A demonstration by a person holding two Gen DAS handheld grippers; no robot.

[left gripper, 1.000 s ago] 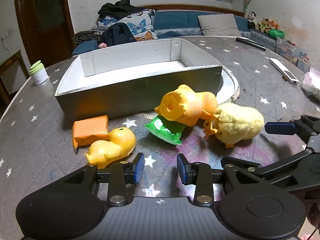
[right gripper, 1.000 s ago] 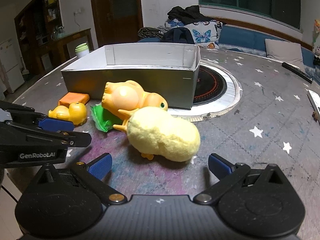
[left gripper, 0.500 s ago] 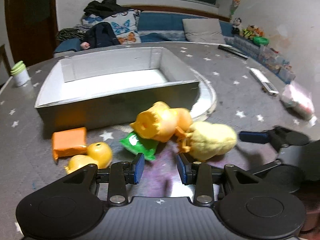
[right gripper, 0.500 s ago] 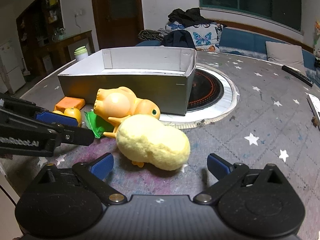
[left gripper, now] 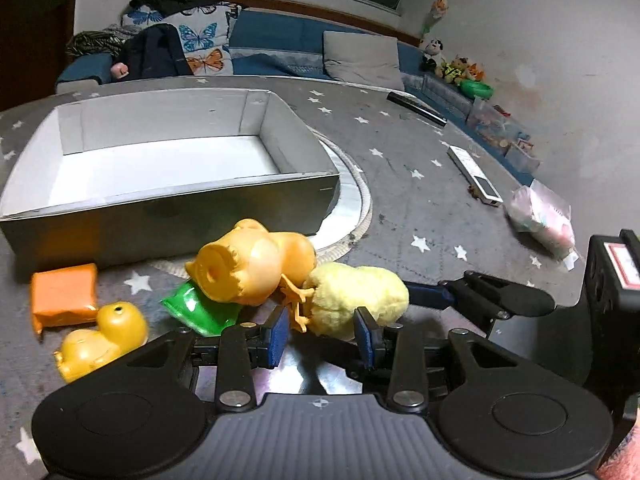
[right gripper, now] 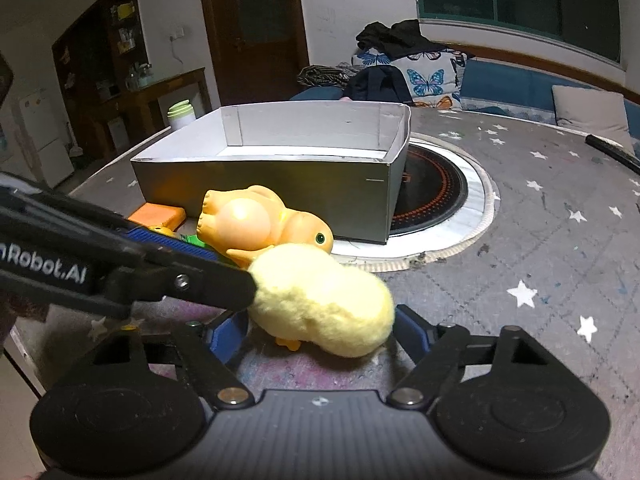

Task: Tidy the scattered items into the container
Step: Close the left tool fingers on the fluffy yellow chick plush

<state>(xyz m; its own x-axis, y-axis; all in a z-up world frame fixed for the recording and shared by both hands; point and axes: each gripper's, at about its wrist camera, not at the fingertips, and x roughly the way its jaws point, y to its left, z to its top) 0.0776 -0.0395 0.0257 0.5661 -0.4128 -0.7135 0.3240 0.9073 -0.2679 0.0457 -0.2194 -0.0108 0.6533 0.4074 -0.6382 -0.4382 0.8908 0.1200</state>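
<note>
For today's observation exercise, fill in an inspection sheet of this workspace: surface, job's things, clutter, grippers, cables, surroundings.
Surface: grey star-patterned table cover, round burner inset.
Job's things: grey box, nothing visible inside; outside it lie the plush chick, orange rubber toy, small yellow duck, orange block, green packet.
Clutter: white remote, black remote, plastic bag, green-lidded jar.
Grippers: right gripper open around the chick; left gripper open.
Cables: nothing seen.
Surroundings: sofa, butterfly cushions, dark wooden door.
</note>
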